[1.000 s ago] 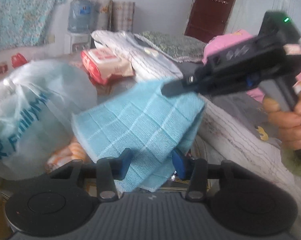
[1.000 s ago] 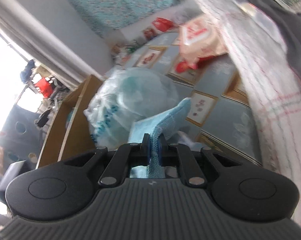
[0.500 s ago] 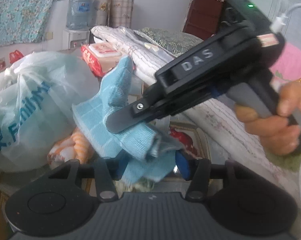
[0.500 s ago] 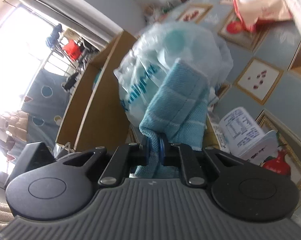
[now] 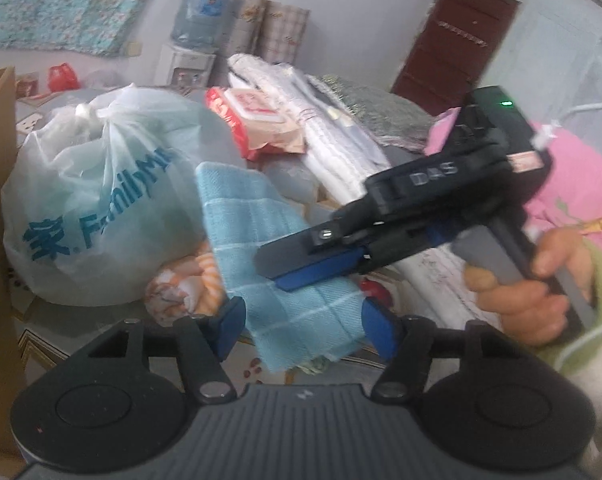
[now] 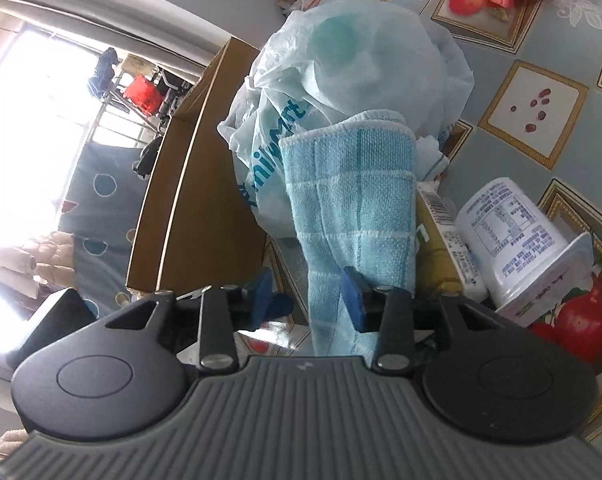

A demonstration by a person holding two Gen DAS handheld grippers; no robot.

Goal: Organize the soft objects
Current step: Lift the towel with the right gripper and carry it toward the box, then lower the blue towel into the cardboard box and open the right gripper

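A light blue checked cloth [image 5: 269, 264] lies folded, leaning up against a white plastic bag [image 5: 101, 208]. Its lower end sits between the fingers of my left gripper [image 5: 305, 328], whose jaws are opening and do not clamp it. In the right wrist view the same cloth [image 6: 353, 184] rises in front of the bag [image 6: 341, 60]. Its lower edge hangs between the jaws of my right gripper [image 6: 307, 298], which are opening with the left pad clear of it. In the left wrist view the right gripper [image 5: 293, 268], held by a hand [image 5: 521, 292], hovers over the cloth.
An orange-and-white soft bundle [image 5: 181, 284] lies under the bag. A red wipes pack [image 5: 257, 120] and folded white bedding [image 5: 333, 148] lie behind. A cardboard box [image 6: 189, 184] stands to the left. A white tub [image 6: 513, 240] and a yellow pack [image 6: 437, 240] lie right of the cloth.
The right gripper, shut on the cloth's edge before, has opened. The cloth went from spread and lifted to folded against the bag. The left jaws stand wider apart.
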